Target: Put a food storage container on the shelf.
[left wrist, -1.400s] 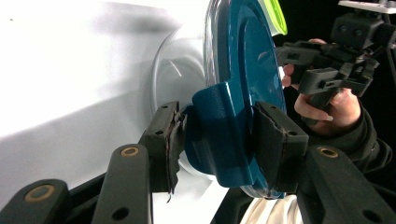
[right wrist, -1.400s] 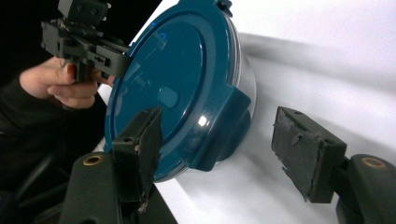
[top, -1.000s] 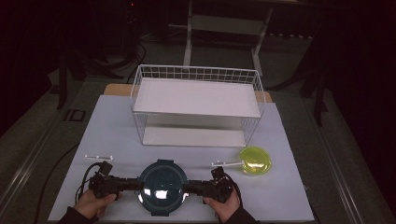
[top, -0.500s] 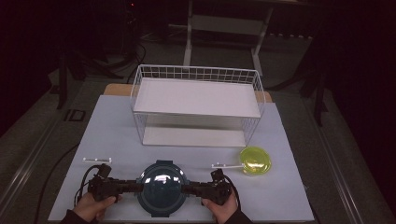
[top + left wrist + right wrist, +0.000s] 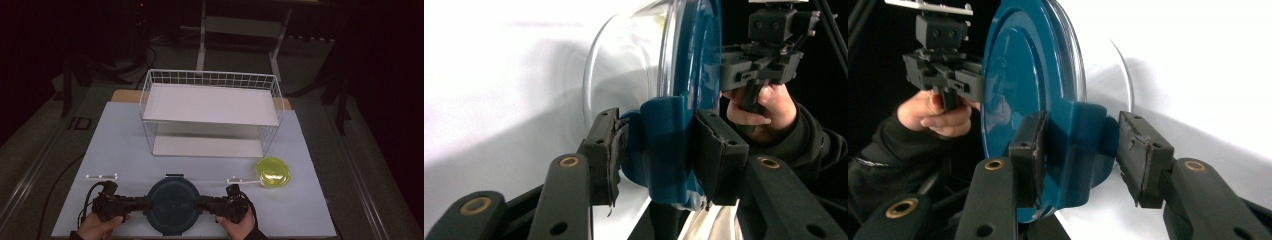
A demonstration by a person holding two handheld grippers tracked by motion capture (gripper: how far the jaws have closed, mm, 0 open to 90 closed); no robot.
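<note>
Hands come in from the bottom of the high view, each holding a black tool, with a round container (image 5: 173,203) between them near the front edge of the table (image 5: 120,150). The container is a clear glass bowl closed by a dark blue lid, and from above the lid faces up.

The left tool (image 5: 141,203) meets the container's left side. In the left gripper view its two padded jaws are closed part way onto a blue latch tab (image 5: 663,145) on the lid's rim, with both pads pressed against the tab. The glass bowl bulges away to one side of the lid in that view, and the person's other hand with its tool shows farther off.

The right tool (image 5: 203,203) meets the container's right side. In the right gripper view the matching latch tab (image 5: 1080,145) sits between its jaws, which have just been closing. One pad lies against the lid side of the tab; a narrow gap seems to remain at the other pad, so a firm grip there cannot be told for sure.

Behind the container, towards the middle of the table, stands a white wire rack (image 5: 210,112) with two shelves. A small yellow-green bowl (image 5: 273,172) sits to the right of the rack's front corner, well apart from the container. Dark cables trail from the tools beside the person's hands.
</note>
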